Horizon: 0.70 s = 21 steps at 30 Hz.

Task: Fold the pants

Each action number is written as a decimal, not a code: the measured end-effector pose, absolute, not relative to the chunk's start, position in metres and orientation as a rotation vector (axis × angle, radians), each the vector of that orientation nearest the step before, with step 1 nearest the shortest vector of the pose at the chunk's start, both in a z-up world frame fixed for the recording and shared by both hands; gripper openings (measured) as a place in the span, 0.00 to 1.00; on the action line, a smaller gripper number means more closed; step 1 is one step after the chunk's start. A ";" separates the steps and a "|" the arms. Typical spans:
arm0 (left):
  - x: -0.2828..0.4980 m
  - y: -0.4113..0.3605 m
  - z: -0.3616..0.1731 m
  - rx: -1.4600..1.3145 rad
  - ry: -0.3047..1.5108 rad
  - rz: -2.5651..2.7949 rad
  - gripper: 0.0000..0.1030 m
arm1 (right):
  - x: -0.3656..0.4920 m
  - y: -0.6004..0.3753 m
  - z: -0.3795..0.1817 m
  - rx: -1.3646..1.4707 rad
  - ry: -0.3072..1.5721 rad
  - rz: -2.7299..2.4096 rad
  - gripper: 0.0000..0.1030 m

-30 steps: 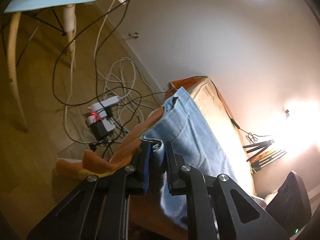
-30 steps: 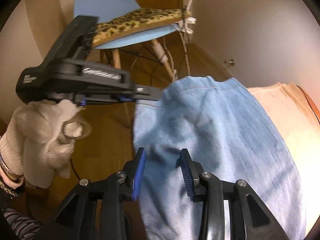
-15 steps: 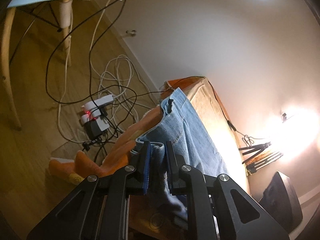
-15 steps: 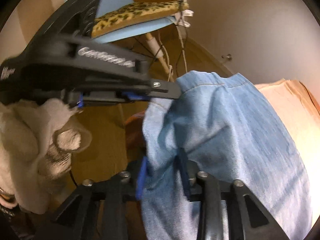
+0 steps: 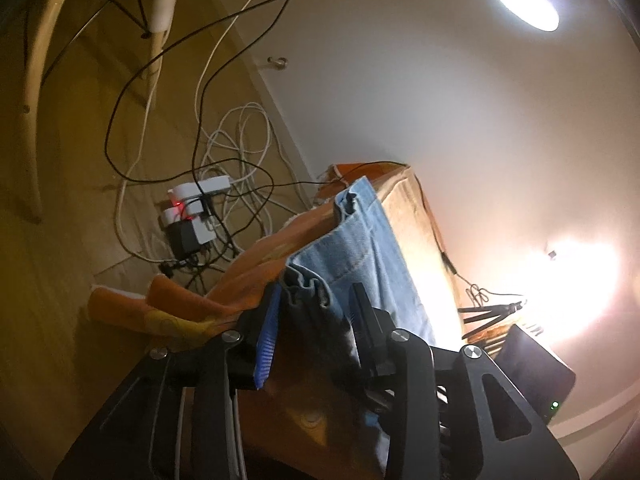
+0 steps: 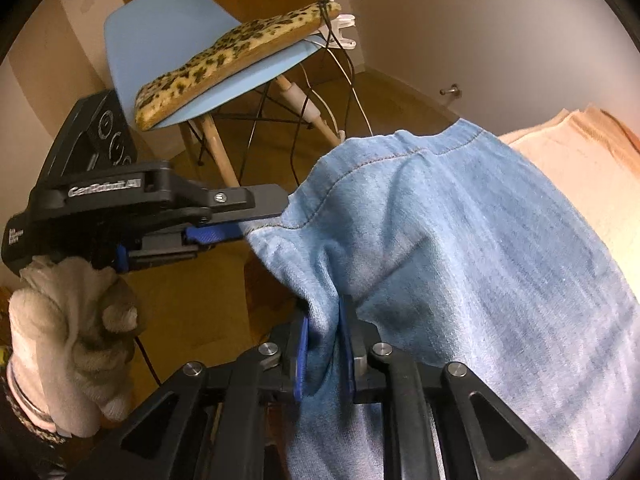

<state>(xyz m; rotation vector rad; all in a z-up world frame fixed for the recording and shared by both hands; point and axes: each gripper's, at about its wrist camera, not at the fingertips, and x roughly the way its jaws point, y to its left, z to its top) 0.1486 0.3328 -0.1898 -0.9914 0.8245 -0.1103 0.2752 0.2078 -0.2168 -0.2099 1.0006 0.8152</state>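
The pants (image 6: 460,248), light blue denim, lie draped over a bench (image 6: 580,160) covered with a peach-orange cloth (image 5: 248,276) that hangs down its side toward the wooden floor (image 5: 60,280).

In the right wrist view, the right hand-held gripper (image 6: 324,354) is closed on a bunched fold of the denim, which is squeezed between its blue pads (image 6: 301,356) and rises out of them in a ridge. The rest of the fabric spreads away to the right across the bench top.

The left hand-held gripper (image 6: 256,216) enters that same view from the left, held in a hand (image 6: 76,328) wearing a pale knitted glove. Its tip meets the edge of the pants near a stitched seam. In the left wrist view, the left hand-held gripper (image 5: 314,312) has its fingers spread apart, and a crumpled hem of the denim sits loosely in the gap without being pinched; the blue pad of the left finger (image 5: 268,332) stands clear of the cloth.

Behind the bench, a blue chair (image 6: 180,36) with wooden legs carries a leopard-print cushion (image 6: 228,64). On the floor by the wall lies a power strip (image 5: 192,216) with a red light, amid a tangle of white and black cables (image 5: 240,148). A lamp (image 5: 524,2) shines at the upper right.
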 end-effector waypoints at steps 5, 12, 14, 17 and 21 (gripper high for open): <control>0.154 0.324 -0.192 -0.984 0.856 -0.115 0.43 | 0.274 0.201 -0.216 -0.176 1.010 0.821 0.09; 0.161 0.319 -0.194 -0.984 0.866 -0.098 0.44 | 0.271 0.201 -0.216 -0.186 0.999 0.831 0.11; 0.163 0.317 -0.194 -0.984 0.872 -0.098 0.44 | 0.271 0.199 -0.215 -0.177 1.004 0.841 0.14; 0.164 0.316 -0.193 -0.973 0.869 -0.086 0.44 | 0.270 0.196 -0.214 -0.164 1.012 0.864 0.22; 0.165 0.314 -0.192 -0.951 0.860 -0.067 0.38 | 0.260 0.189 -0.206 -0.193 1.003 0.873 0.32</control>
